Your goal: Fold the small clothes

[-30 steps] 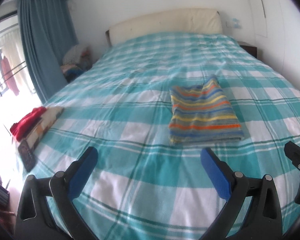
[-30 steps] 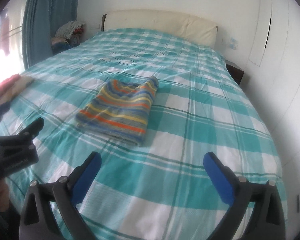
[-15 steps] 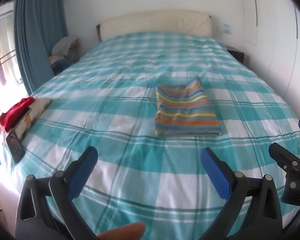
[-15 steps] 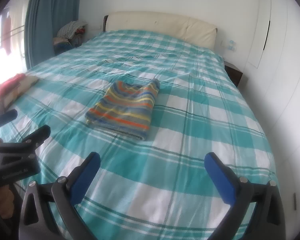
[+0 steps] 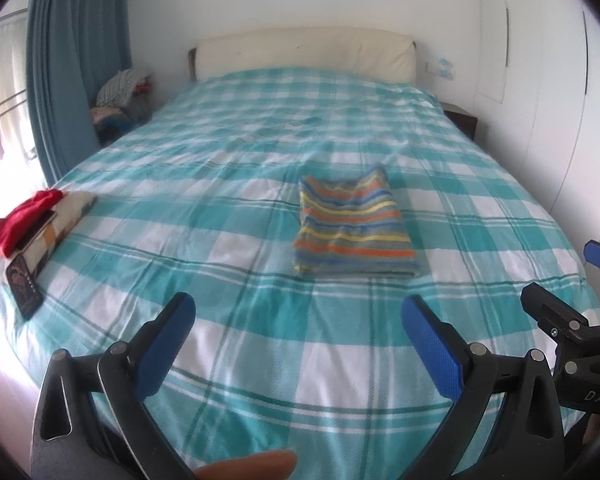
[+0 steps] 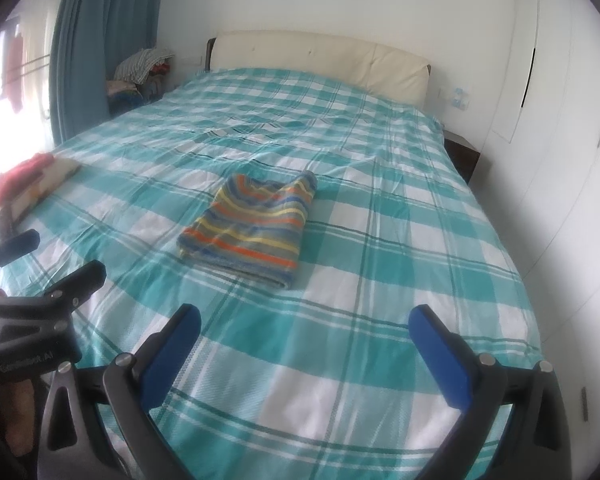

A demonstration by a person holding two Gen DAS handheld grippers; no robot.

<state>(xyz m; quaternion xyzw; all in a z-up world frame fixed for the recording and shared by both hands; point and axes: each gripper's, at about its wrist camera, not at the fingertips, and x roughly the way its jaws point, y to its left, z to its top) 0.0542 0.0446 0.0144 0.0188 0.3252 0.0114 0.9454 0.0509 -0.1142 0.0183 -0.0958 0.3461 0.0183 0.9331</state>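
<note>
A small striped garment, in orange, yellow, blue and grey bands, lies folded into a neat rectangle in the middle of the teal checked bed. My left gripper hangs open near the foot of the bed, well short of the garment, nothing between its blue pads. My right gripper is open too, also back from the garment and empty. Each gripper shows at the edge of the other's view: the right one, the left one.
A red cloth lies on a patterned folded item with a dark flat object at the bed's left edge. Cream headboard, blue curtain, a clothes pile and a dark nightstand ring the bed. A fingertip shows below.
Both grippers have drawn back from the bed and risen, so the folded garment looks smaller and farther. The garment has not moved. Both stay open.
</note>
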